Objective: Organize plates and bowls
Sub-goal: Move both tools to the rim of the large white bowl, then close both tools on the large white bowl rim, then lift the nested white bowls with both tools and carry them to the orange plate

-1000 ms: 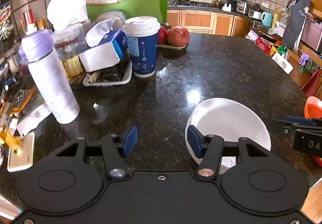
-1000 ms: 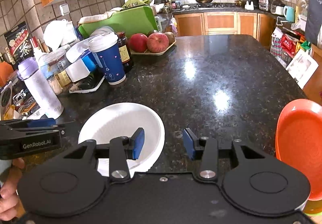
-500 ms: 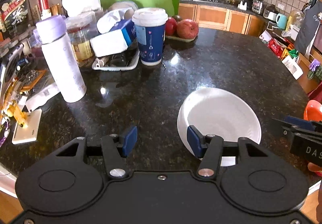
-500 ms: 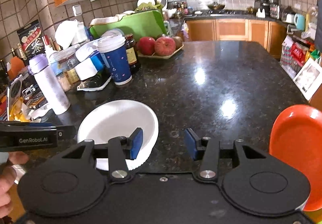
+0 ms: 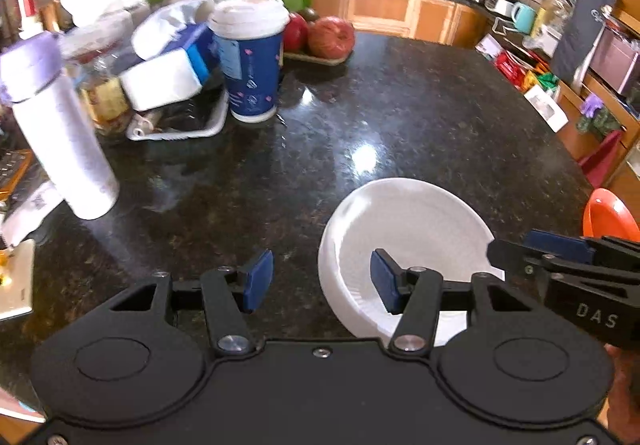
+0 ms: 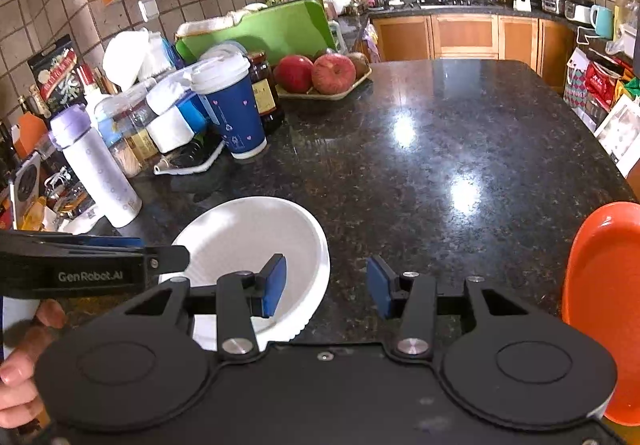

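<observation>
Figure: both of my tools over the dark granite worktop (image 6: 440,149). My left tool (image 5: 322,279) has its blue pads apart with the near-left rim of the white bowl (image 5: 408,221) lying between them, untouched. My right tool (image 6: 326,287) also stands apart, gripping nothing, its left pad above the bowl's right rim. The bowl sits on the worktop near its front edge. An orange plate (image 6: 604,305) lies at the right edge, well apart from the bowl. A blue paper cup (image 6: 232,109) and lilac bottle (image 6: 96,169) stand behind at the left
</observation>
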